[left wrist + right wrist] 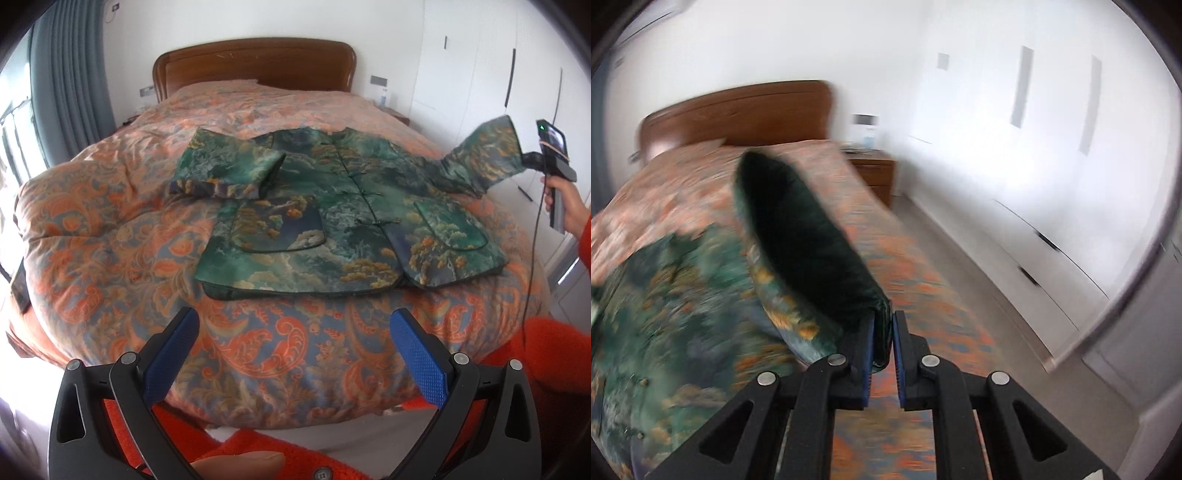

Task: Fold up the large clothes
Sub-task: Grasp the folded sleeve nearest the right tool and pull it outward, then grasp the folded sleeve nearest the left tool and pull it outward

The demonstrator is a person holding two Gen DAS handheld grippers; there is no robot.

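Left tongs (pixel 293 343): spread wide, gripping nothing, hovering over the near edge of the bed, pointing toward the jacket.
Right tongs (pixel 882 347): clamped narrow on the cuff of the jacket's right sleeve; in the left wrist view the right tongs (pixel 526 162) hold that cuff up in the air at the right of the bed.
Bed (pixel 110 229): fills the middle of the room, covered by an orange and blue paisley quilt, with a wooden headboard (pixel 255 66) at the far end.
Wardrobe (pixel 480 74): white doors with dark handles along the right wall.
Curtain (pixel 70 74): grey, hanging at the far left beside the window.
Jacket (pixel 347 221): green, landscape-printed, lying front-up on the quilt toward the near half of the bed, closed down the middle with knot buttons, a patch pocket on each front panel.
Left sleeve (pixel 229 170): folded in across the chest, lying flat on the jacket.
Right sleeve (pixel 484 155): stretched out and lifted off the quilt, rising to the right; its dark green lining (pixel 809 243) shows in the open cuff.
Nightstand (pixel 875 170): wooden, at the far right beside the headboard.
Right wrist view: blurred by motion.
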